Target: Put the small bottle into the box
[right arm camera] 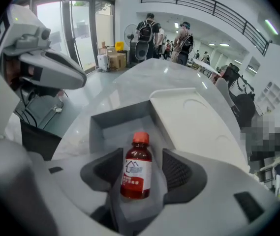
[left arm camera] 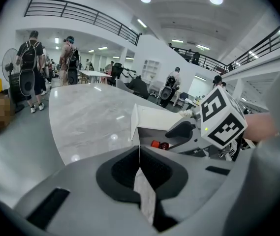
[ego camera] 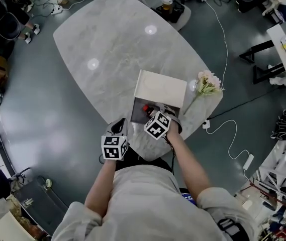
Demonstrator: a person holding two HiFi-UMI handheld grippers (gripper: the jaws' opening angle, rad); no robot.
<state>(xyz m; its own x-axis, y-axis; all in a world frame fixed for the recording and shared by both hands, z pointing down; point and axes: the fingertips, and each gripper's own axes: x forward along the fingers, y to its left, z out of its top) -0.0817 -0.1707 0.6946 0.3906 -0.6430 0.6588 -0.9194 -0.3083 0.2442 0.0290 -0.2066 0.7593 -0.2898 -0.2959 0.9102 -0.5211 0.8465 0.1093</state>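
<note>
1. The right gripper (right arm camera: 136, 193) grips the small bottle (right arm camera: 136, 166), its red cap pointing to 12 o'clock over the open box (right arm camera: 111, 121).
2. The left gripper (left arm camera: 140, 167), jaws together and empty, sits at 8 o'clock from it, at the table (ego camera: 112, 39) edge.

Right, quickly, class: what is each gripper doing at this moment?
Left gripper: closed, nothing between its jaws.
Right gripper: closed on the small bottle.
</note>
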